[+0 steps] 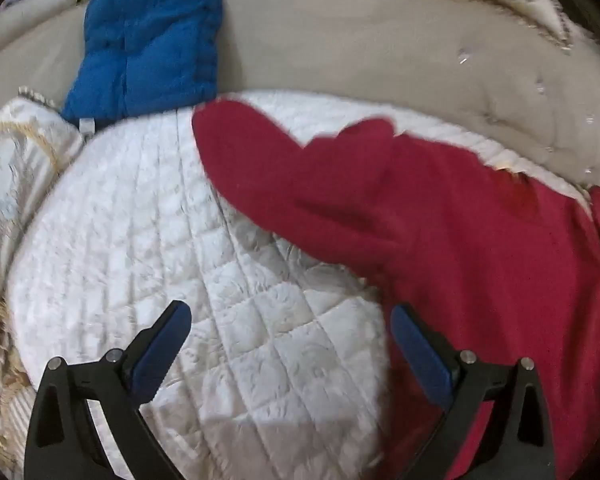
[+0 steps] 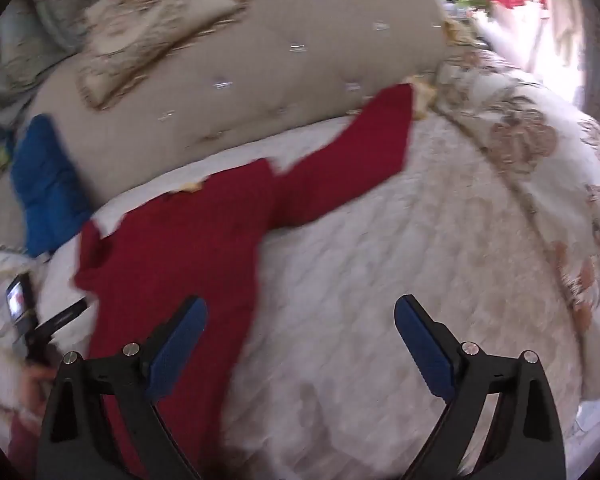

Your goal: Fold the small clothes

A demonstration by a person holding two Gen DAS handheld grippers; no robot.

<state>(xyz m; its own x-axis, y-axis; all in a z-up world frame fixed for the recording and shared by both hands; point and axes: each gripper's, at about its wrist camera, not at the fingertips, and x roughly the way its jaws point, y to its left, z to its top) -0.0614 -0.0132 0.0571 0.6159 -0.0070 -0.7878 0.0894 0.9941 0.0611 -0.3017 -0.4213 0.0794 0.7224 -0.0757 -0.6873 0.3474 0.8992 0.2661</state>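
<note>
Red long-sleeved garment (image 2: 172, 248), flat, sleeves outspread

Both cameras look down and forward from close above the white quilt (image 1: 228, 300). The left view faces its left half, with the blue cushion (image 1: 148, 36) beyond. The right view faces its right half. Both share the red garment (image 2: 172, 248) (and the beige headboard (image 2: 300, 80)).

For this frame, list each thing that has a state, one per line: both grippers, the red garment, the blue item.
Left gripper: open, empty.
Right gripper: open, empty.
Red long-sleeved knit garment: spread flat on the white quilted bedspread, sleeves out, unfolded.
Blue quilted fabric item: lying apart from the garment.
</note>
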